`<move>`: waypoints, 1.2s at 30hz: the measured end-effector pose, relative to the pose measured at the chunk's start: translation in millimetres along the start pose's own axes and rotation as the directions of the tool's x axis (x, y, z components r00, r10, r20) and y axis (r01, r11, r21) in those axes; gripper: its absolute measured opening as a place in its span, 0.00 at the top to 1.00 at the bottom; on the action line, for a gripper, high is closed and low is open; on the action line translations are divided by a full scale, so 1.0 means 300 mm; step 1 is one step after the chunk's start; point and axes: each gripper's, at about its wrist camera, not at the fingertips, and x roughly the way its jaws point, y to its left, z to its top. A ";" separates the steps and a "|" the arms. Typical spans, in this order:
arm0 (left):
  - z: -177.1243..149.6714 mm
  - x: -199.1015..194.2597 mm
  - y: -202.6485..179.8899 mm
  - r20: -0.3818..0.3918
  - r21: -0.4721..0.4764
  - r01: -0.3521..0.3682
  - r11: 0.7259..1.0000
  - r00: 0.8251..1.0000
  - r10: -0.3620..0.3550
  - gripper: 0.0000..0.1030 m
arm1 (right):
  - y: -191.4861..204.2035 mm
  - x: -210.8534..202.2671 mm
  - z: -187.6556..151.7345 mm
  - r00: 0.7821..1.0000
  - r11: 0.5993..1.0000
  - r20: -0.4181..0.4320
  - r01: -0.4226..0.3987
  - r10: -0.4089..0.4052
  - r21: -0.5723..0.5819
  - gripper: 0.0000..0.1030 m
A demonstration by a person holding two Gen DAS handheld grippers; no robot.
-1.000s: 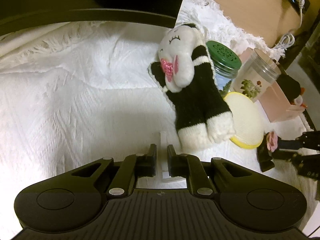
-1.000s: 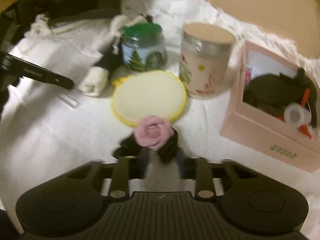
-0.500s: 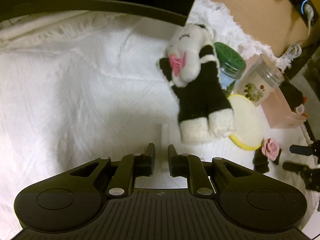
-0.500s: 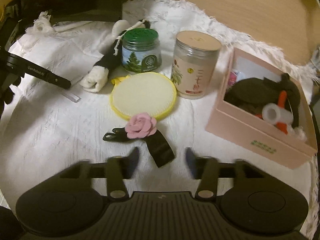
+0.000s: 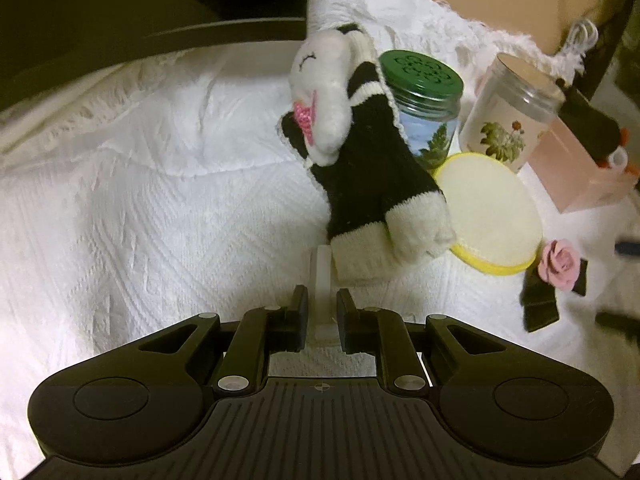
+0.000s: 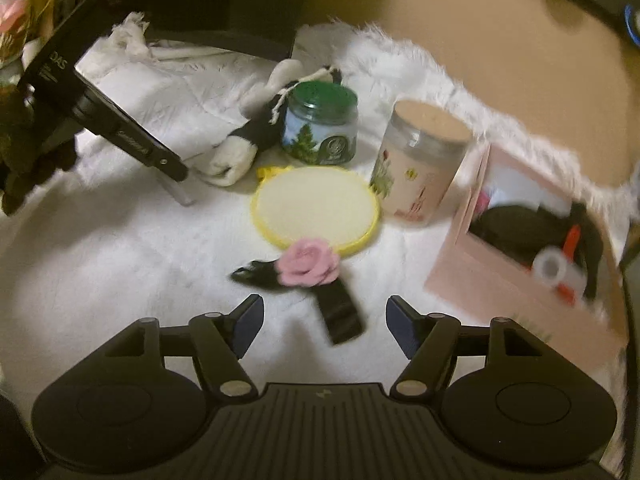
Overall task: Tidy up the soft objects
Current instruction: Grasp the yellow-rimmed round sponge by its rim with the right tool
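Note:
A black-and-white plush toy [image 5: 360, 168] lies on the white cloth, head against the green-lidded jar [image 5: 424, 92]. My left gripper [image 5: 322, 312] hovers just short of its feet. Its jaws stand a narrow gap apart, and a clear plastic strip [image 5: 322, 268] lies between them with a sliver of space on each side. A pink fabric rose clip [image 6: 306, 266] with black ribbon lies free on the cloth. My right gripper [image 6: 324, 316] is behind it, its jaws opening wide, and only the ribbon's end reaches between them. The pink box [image 6: 500, 276] on the right holds a dark plush.
A round yellow-rimmed pad [image 6: 316, 208] lies between the toy and the rose. A clear flowered jar [image 6: 420, 168] stands beside the green jar [image 6: 320, 128]. A dark screen base [image 5: 120, 0] borders the cloth at the back, with bare wooden tabletop [image 6: 480, 40] beyond.
My right jaws opened off the rose clip and drew back, leaving it on the cloth. The left gripper shifted toward the plush toy's feet, its jaws a touch wider.

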 end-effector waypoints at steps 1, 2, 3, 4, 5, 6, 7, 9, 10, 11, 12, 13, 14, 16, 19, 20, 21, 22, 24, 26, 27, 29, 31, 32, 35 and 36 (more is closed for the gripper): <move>-0.004 -0.001 -0.004 0.006 0.005 -0.008 1.000 1.000 0.008 0.84 | -0.022 0.024 0.002 1.000 1.000 -0.005 0.007 -0.007 -0.002 0.34; -0.008 -0.003 -0.008 0.013 0.007 -0.013 1.000 1.000 0.013 0.84 | -0.042 0.049 0.003 1.000 1.000 -0.016 -0.003 0.003 0.011 0.34; -0.016 -0.007 -0.011 0.022 0.010 -0.019 1.000 1.000 0.019 0.84 | -0.060 0.077 0.008 0.999 1.000 -0.038 -0.018 0.019 0.023 0.35; -0.022 -0.009 -0.012 0.027 0.007 -0.019 1.000 0.999 0.019 0.84 | -0.077 0.097 0.024 0.997 0.998 -0.064 -0.039 0.041 0.040 0.40; -0.029 -0.013 -0.008 0.033 -0.006 -0.013 1.000 0.999 0.013 0.85 | -0.092 0.096 0.043 0.995 0.994 -0.058 -0.075 0.079 0.074 0.41; -0.039 -0.019 -0.002 0.041 -0.024 -0.004 1.000 0.999 0.005 0.85 | -0.106 0.082 0.064 0.993 0.986 -0.027 -0.114 0.118 0.119 0.40; -0.046 -0.023 0.002 0.047 -0.034 0.002 0.999 0.999 0.000 0.85 | -0.121 0.064 0.090 0.988 0.973 0.017 -0.153 0.152 0.173 0.35; -0.062 -0.032 0.012 0.057 -0.054 0.013 0.998 0.998 -0.010 0.85 | -0.127 0.063 0.135 0.986 0.960 0.065 -0.163 0.152 0.230 0.17; -0.070 -0.037 0.017 0.059 -0.064 0.017 0.998 0.998 -0.013 0.85 | -0.123 0.076 0.158 0.988 0.959 0.085 -0.146 0.129 0.241 0.13; -0.076 -0.041 0.022 0.061 -0.072 0.021 0.997 0.998 -0.016 0.85 | -0.120 0.100 0.176 0.991 0.960 0.087 -0.125 0.107 0.251 0.13; -0.083 -0.046 0.028 0.062 -0.078 0.023 0.997 0.998 -0.018 0.85 | -0.119 0.133 0.194 0.994 0.957 0.063 -0.098 0.084 0.274 0.13; -0.090 -0.052 0.036 0.064 -0.084 0.023 0.996 0.998 -0.017 0.85 | -0.126 0.179 0.212 0.997 0.945 0.017 -0.072 0.070 0.319 0.13; -0.096 -0.056 0.041 0.068 -0.093 0.025 0.995 0.998 -0.019 0.85 | -0.135 0.214 0.222 0.997 0.931 -0.016 -0.065 0.075 0.359 0.13; -0.109 -0.063 0.062 0.080 -0.121 0.041 0.992 0.996 -0.032 0.85 | -0.147 0.272 0.225 0.996 0.905 -0.045 -0.053 0.079 0.423 0.13; -0.121 -0.067 0.081 0.098 -0.148 0.064 0.987 0.994 -0.049 0.85 | -0.110 0.310 0.231 0.999 0.913 -0.049 0.025 -0.005 0.407 0.10; -0.122 -0.068 0.083 0.102 -0.152 0.067 0.986 0.993 -0.052 0.85 | -0.096 0.322 0.237 0.998 0.917 -0.053 0.036 -0.017 0.396 0.06; -0.122 -0.068 0.082 0.104 -0.156 0.069 0.985 0.993 -0.053 0.85 | -0.083 0.332 0.241 0.998 0.921 -0.056 0.046 -0.027 0.387 0.03; -0.124 -0.068 0.081 0.107 -0.160 0.071 0.985 0.993 -0.055 0.85 | -0.068 0.343 0.244 0.997 0.925 -0.062 0.060 -0.040 0.374 0.03; -0.128 -0.069 0.085 0.113 -0.163 0.080 0.983 0.992 -0.062 0.85 | -0.057 0.362 0.250 0.995 0.932 -0.075 0.094 -0.072 0.350 0.03; -0.130 -0.070 0.087 0.114 -0.169 0.084 0.982 0.991 -0.065 0.84 | -0.049 0.361 0.246 0.995 0.935 -0.066 0.092 -0.073 0.343 0.04; -0.129 -0.071 0.085 0.111 -0.171 0.082 0.982 0.992 -0.063 0.84 | -0.043 0.359 0.244 0.995 0.939 -0.071 0.093 -0.074 0.332 0.05; -0.127 -0.073 0.083 0.101 -0.180 0.075 0.981 0.993 -0.058 0.84 | -0.049 0.342 0.234 0.996 0.939 -0.073 0.074 -0.052 0.337 0.12; -0.124 -0.076 0.091 0.085 -0.203 0.081 0.976 0.994 -0.064 0.84 | -0.064 0.324 0.213 0.997 0.910 -0.069 0.050 -0.023 0.412 0.13; -0.126 -0.078 0.100 0.082 -0.214 0.091 0.973 0.994 -0.075 0.84 | -0.076 0.325 0.200 0.998 0.888 -0.067 0.016 0.017 0.460 0.13; -0.144 -0.081 0.116 0.097 -0.232 0.117 0.966 0.991 -0.097 0.85 | -0.092 0.307 0.177 0.998 0.830 -0.022 -0.037 0.060 0.557 0.25; -0.147 -0.082 0.115 0.100 -0.228 0.117 0.967 0.990 -0.097 0.85 | -0.094 0.288 0.177 0.996 0.812 0.006 -0.073 0.086 0.579 0.30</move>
